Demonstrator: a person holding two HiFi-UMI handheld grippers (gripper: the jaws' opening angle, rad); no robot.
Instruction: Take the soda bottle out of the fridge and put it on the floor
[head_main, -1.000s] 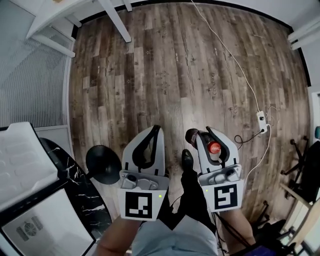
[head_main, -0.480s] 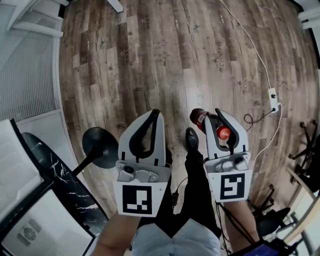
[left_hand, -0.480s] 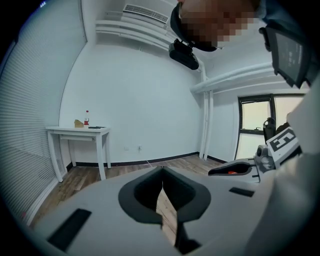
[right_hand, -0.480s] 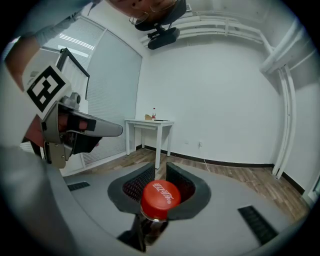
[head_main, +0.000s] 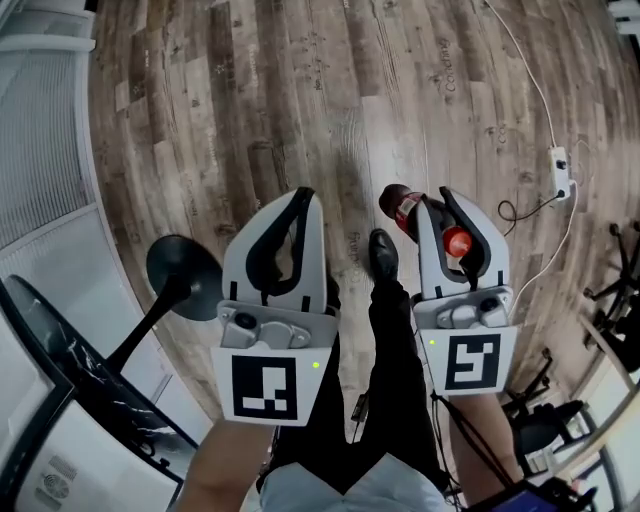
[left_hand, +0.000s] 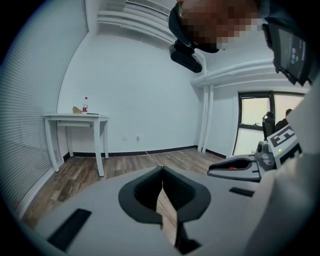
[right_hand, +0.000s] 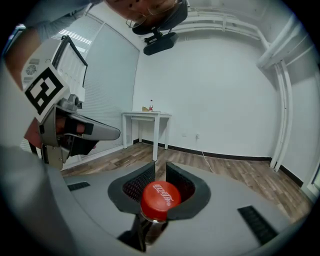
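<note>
The soda bottle (head_main: 398, 203) is dark with a red cap (right_hand: 160, 198). It hangs by its neck in my right gripper (head_main: 436, 197), above the wooden floor (head_main: 300, 100) at the right of the head view. The right gripper (right_hand: 159, 167) is shut on the neck just under the cap, and its jaws have just been closing slightly on it. The bottle's lower body is mostly hidden in the right gripper view. My left gripper (head_main: 303, 193) hangs beside it to the left, shut, with nothing between its tips (left_hand: 161, 169).
The person's black shoe (head_main: 382, 255) stands between the grippers. A stand's black round base (head_main: 180, 275) sits at the left, by a dark marbled cabinet (head_main: 80, 370). A white power strip (head_main: 560, 158) and cable lie at the right. A white table (left_hand: 75, 117) stands against the far wall.
Both grippers have sunk towards the floor, the right one with the bottle in it. The floor boards look nearer and the power strip has shifted up in the head view.
</note>
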